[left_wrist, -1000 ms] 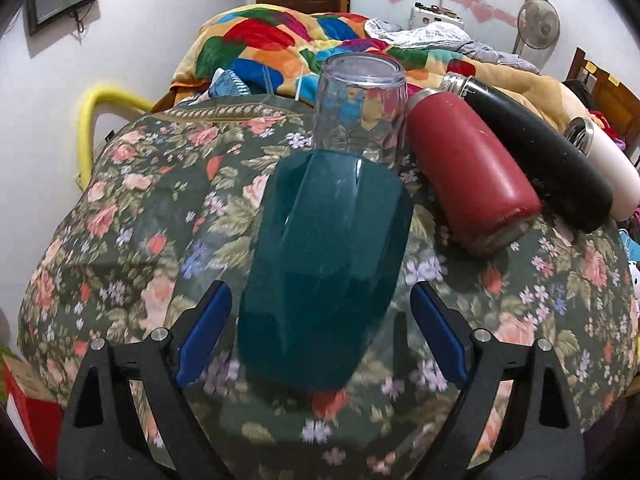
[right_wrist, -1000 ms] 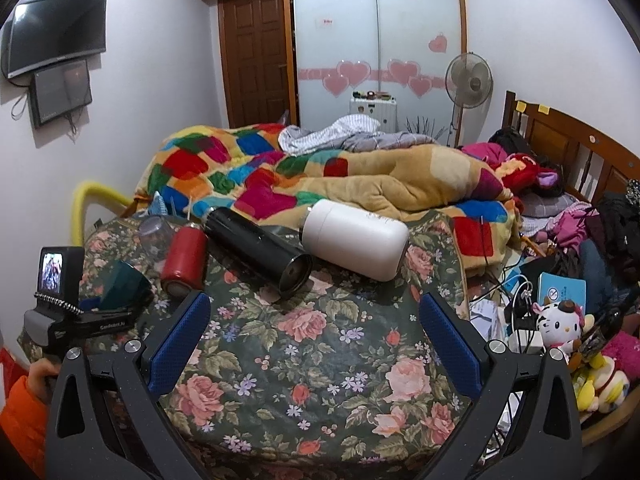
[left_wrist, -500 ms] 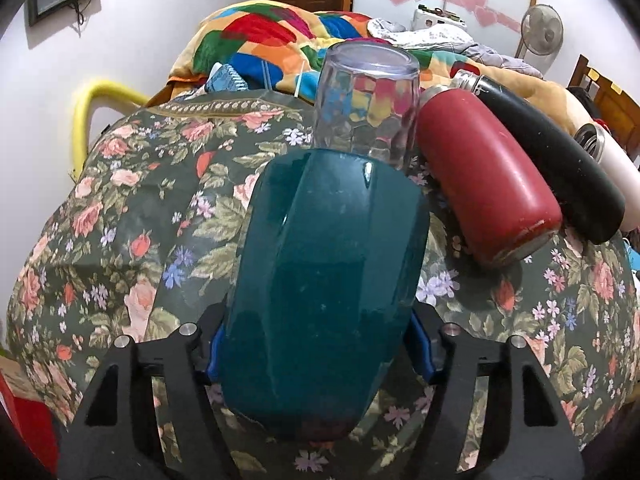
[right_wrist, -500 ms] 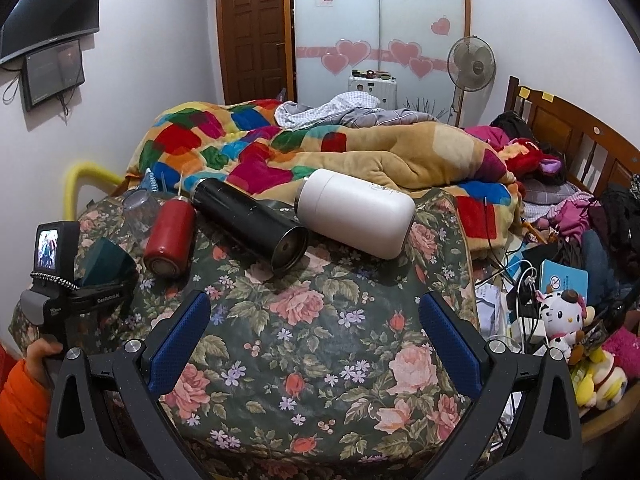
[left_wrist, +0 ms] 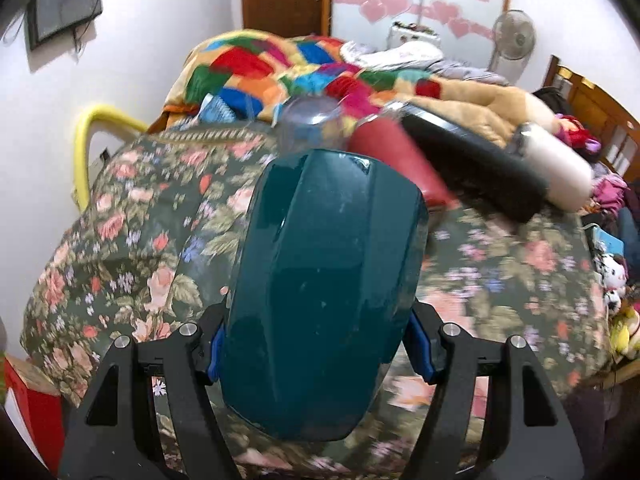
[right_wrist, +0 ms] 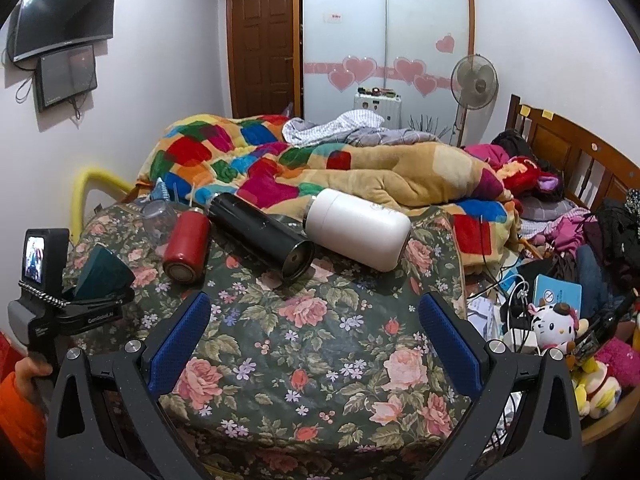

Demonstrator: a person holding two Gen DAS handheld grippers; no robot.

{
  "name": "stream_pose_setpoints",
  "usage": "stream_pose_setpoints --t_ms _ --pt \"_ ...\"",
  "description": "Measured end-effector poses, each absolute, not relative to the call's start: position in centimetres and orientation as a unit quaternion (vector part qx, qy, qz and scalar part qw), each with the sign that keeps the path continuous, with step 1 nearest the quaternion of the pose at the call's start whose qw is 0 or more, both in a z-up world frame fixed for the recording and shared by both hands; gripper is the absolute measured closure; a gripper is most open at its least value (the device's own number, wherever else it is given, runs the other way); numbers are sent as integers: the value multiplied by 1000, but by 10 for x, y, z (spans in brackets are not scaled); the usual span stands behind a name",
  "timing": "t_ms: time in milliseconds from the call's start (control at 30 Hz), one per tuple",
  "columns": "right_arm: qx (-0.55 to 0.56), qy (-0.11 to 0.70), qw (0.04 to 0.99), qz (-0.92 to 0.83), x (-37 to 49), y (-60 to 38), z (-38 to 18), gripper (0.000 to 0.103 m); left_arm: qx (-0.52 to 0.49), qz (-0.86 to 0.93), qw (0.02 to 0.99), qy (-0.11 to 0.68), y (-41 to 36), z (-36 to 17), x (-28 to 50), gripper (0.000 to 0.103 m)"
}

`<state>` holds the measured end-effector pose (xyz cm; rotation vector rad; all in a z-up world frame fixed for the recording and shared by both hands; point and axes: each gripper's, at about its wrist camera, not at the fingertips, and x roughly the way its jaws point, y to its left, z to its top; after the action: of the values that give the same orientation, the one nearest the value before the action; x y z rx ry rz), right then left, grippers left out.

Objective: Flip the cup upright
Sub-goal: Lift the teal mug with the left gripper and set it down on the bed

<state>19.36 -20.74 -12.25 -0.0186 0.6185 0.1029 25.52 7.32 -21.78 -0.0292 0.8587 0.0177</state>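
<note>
Clamping glossy, faceted teal cup (left_wrist: pixel 324 292) in left gripper (left_wrist: pixel 318 338), long axis pointed away from camera; right gripper (right_wrist: pixel 314 330) spread, holding nothing.

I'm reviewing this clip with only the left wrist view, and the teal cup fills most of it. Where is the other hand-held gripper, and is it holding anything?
Observer: The right hand-held gripper is open over the floral cloth, with nothing between its fingers.
Reviewer: Is it touching the cup?
Observer: No. The teal cup is well off to its left, clamped in the left hand-held gripper.
Reviewer: The flasks are blurred in my view. How do they lie?
Observer: The red flask, black flask and white flask all lie on their sides, next to one another.
</note>
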Motion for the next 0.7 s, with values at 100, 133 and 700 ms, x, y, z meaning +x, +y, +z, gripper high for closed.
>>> stream_pose_setpoints --t_ms 100,133,700 --pt "-9 291 955 53 185 -209 -115 0 -3 -17 916 401 51 -198 244 34" --pt "-8 286 957 53 182 -210 -112 0 4 -26 919 394 42 -192 241 34" --pt "16 254 966 47 153 -233 -100 0 19 -135 897 421 -89 -210 237 34"
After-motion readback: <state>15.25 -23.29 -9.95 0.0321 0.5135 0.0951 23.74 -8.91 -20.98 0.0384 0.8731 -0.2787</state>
